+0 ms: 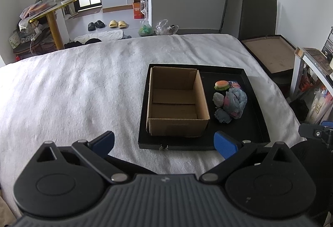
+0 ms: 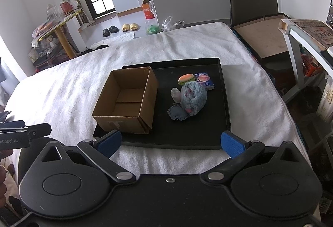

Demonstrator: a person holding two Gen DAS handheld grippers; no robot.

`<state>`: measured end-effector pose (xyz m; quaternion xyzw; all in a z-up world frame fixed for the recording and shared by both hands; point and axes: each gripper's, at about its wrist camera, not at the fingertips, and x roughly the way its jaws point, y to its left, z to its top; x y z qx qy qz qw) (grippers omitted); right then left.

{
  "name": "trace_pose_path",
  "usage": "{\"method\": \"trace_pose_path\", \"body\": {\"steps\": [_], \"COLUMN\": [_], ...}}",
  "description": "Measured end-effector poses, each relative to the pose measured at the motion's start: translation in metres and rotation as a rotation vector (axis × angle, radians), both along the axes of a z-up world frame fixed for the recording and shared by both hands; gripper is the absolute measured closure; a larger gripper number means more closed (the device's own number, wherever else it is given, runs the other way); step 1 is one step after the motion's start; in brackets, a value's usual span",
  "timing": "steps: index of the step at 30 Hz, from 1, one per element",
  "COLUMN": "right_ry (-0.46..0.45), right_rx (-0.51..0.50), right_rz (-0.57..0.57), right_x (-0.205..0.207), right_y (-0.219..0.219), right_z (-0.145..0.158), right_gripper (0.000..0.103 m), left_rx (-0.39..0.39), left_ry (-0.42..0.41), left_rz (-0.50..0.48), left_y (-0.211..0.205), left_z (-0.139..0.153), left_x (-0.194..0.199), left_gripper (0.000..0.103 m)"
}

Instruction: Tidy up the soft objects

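Left hand-held gripper [image 1: 164, 143]: wide, empty, facing box [image 1: 177, 102] | box: empty, left in tray [image 2: 225, 102] on bed | plush [image 2: 192, 100]: right of box, ahead of right hand-held gripper [image 2: 170, 142], likely the nearer | right: wide, empty.

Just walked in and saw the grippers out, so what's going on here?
A person holds two grippers over a bed, both open and empty. The left gripper and right gripper hover short of a black tray. On it, the cardboard box is empty, and the plush toy, toy burger and small packet lie beside it. Nothing has been sorted yet.
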<state>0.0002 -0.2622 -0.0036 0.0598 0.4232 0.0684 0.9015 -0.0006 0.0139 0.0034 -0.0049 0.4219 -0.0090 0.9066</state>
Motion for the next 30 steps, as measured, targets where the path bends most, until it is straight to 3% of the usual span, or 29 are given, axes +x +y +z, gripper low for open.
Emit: {"method": "trace_pose_path", "body": {"steps": [30], "right_ry": [0.034], "right_rx": [0.018], "right_rz": [-0.004], "right_x": [0.038], "right_y": [-0.006], "right_z": [-0.034], "right_gripper": [0.000], "left_rx": [0.000], "left_ry": [0.051], "left_rz": [0.033], "left_y": [0.006], "left_z": [-0.036], "left_x": [0.045], "left_gripper": [0.002]}}
